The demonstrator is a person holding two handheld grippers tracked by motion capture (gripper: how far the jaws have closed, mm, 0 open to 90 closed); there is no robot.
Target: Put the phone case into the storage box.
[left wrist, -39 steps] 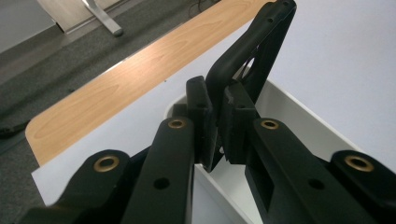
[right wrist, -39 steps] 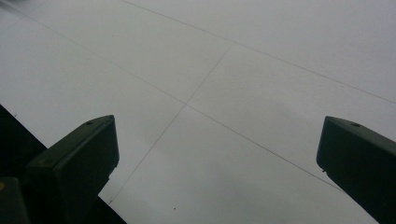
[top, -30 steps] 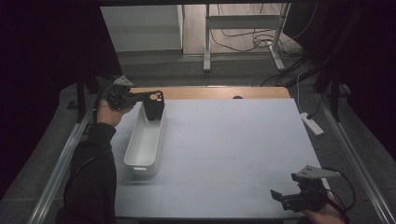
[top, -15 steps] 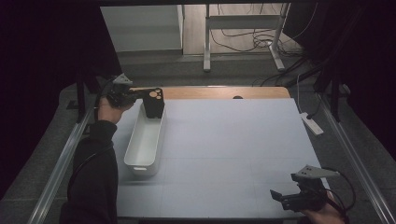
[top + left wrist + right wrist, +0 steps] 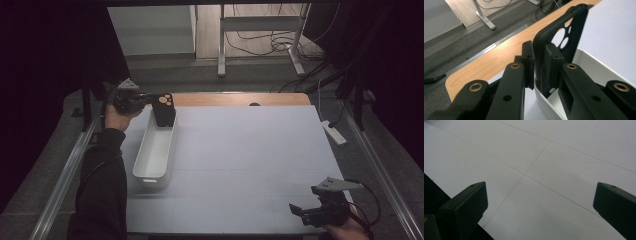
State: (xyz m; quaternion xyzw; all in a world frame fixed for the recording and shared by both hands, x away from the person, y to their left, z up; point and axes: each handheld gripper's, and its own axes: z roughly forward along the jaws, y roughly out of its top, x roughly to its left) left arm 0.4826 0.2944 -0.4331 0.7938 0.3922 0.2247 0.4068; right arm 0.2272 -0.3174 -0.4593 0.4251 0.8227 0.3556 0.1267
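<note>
From the high view, the left gripper (image 5: 150, 100) holds a black phone case (image 5: 164, 109) by its upper edge above the far end of a long white bin (image 5: 154, 152), which lies on the pale surface (image 5: 250, 160) near its left side. The case hangs roughly upright, its lower part dipping inside the bin's far end. The right gripper (image 5: 312, 211) hovers well apart at the near right corner.

In the left gripper view, the fingers (image 5: 529, 65) are clamped on the case's (image 5: 564, 32) rim, one inside and one outside, over the bin's (image 5: 594, 67) wall. To place it well, the person should probably lower the case until it rests on the bin floor before letting go.

In the right gripper view, the fingers (image 5: 464, 205) stand wide apart over bare surface (image 5: 536, 165), holding nothing.
</note>
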